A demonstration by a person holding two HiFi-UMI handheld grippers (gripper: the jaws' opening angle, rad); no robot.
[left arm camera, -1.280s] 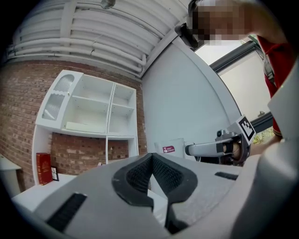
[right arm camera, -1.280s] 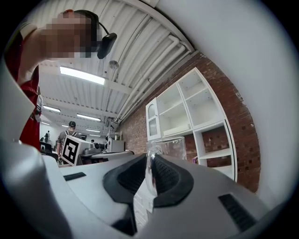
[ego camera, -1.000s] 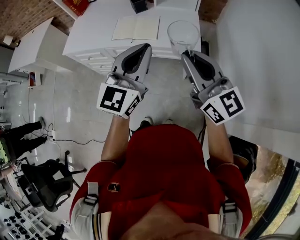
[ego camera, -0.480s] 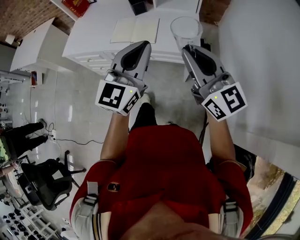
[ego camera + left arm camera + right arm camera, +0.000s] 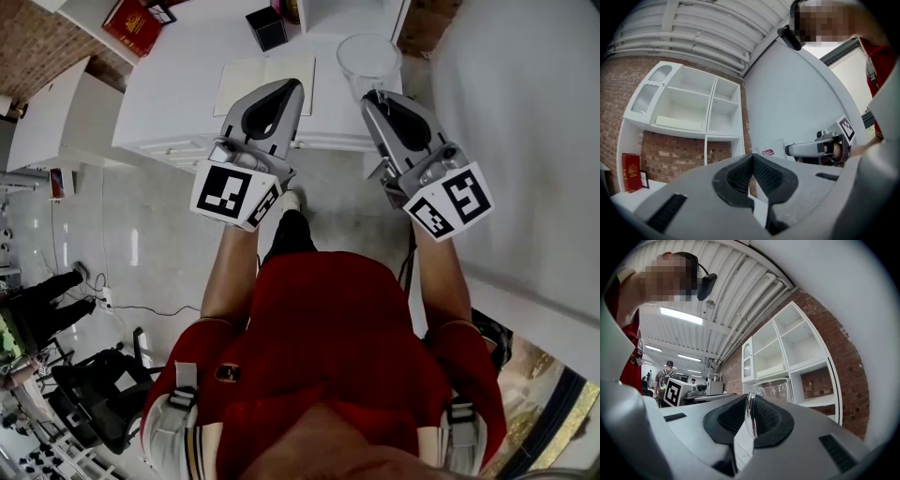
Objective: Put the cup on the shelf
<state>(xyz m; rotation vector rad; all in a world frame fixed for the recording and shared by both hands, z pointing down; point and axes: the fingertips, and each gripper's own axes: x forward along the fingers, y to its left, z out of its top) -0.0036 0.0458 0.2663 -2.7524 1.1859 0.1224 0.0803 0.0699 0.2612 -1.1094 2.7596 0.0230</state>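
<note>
A clear glass cup (image 5: 367, 58) hangs by its rim from my right gripper (image 5: 373, 96), above the far right end of the white desk (image 5: 169, 103). In the right gripper view the rim (image 5: 749, 414) is pinched between the two black pads, and the cup's body (image 5: 777, 390) shows beyond them. The white shelf unit (image 5: 787, 348) is mounted on the brick wall ahead, its compartments mostly bare. My left gripper (image 5: 286, 86) is level with the right one, shut with nothing between its pads (image 5: 740, 176). The shelf unit (image 5: 689, 105) also fills the left gripper view.
An open notebook (image 5: 265, 73), a black box (image 5: 268, 26) and a red book (image 5: 136, 23) lie on the desk. The red book (image 5: 631, 171) stands under the shelf. A white wall (image 5: 525, 122) runs along the right. People and office chairs are behind at lower left.
Both grippers and the cup have moved forward toward the desk and wall. More of the desk, with the black box and red book, has come into view. The grip has not changed.
</note>
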